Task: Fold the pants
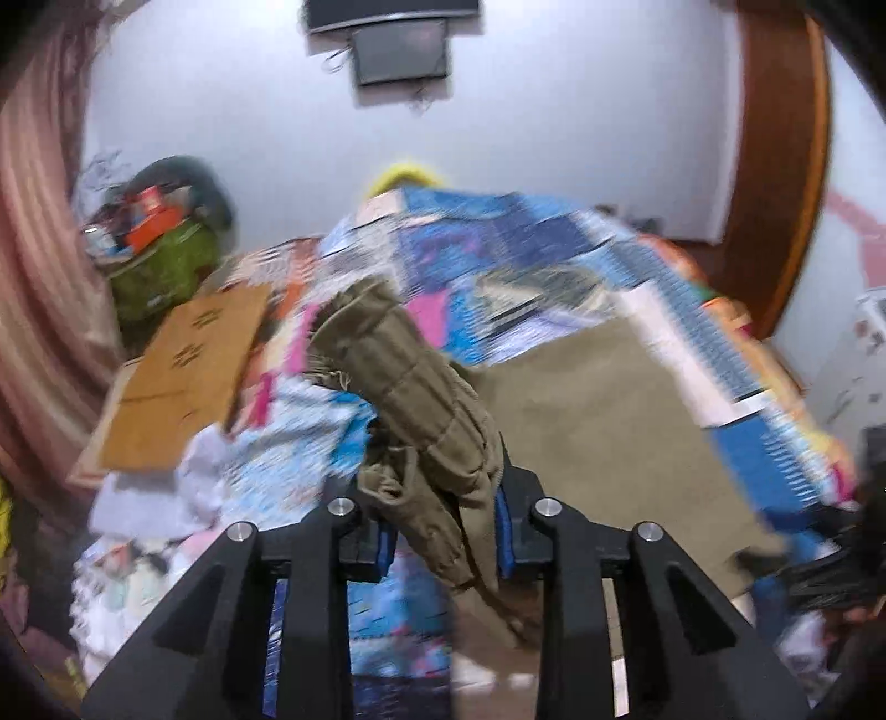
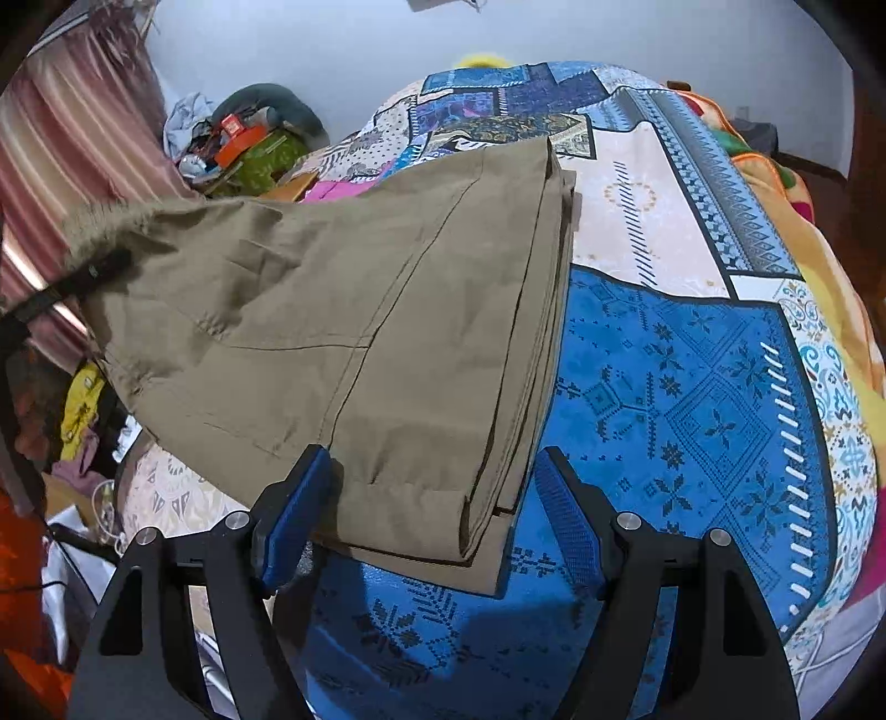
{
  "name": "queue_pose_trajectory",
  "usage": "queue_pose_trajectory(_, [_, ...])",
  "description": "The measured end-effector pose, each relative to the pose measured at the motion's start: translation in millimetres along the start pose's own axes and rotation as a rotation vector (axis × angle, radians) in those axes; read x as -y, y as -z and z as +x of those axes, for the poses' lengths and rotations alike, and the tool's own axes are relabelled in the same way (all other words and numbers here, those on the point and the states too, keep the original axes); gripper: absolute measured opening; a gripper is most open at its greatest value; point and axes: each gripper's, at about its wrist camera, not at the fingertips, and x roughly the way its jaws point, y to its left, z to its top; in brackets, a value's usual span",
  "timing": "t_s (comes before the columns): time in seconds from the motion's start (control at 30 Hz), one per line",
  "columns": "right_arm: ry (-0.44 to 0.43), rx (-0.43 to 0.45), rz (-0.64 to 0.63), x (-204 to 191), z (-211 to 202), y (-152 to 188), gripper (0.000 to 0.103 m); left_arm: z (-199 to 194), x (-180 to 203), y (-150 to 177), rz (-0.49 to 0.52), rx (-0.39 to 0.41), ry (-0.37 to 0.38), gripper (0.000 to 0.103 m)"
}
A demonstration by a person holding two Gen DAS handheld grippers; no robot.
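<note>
The left gripper (image 1: 446, 534) pinches the elastic waistband of the khaki pants (image 2: 387, 332), lifted off the patchwork bedspread (image 2: 692, 387). The right gripper (image 2: 432, 509) hangs spread wide over the stacked leg hems lying flat on the bed

We are in a home bedroom. A bed (image 2: 692, 354) under a blue patchwork bedspread fills most of both views, and striped pink curtains (image 2: 72, 144) hang at the left. Beside the bed we see a heap of boxes and clothes (image 2: 243, 138) and a flattened carton (image 1: 183, 376). What looks like a small screen (image 1: 401, 52) hangs on the pale wall.
</note>
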Motion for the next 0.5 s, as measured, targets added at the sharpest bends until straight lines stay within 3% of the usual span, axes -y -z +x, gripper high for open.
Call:
queue_pose_trajectory(0.13, [0.008, 0.008, -0.012, -2, -1, 2, 0.072, -7, 33, -18, 0.03, 0.014, 0.121, 0.023])
queue_pose_trajectory(0.27, [0.009, 0.012, -0.015, -2, -2, 2, 0.072, -4, 68, -26, 0.078, 0.008, 0.196, 0.022])
queue_pose_trajectory(0.5, [-0.001, 0.023, -0.008, 1, -2, 2, 0.072, 30, 118, -16, 0.126, -0.121, 0.32, 0.022])
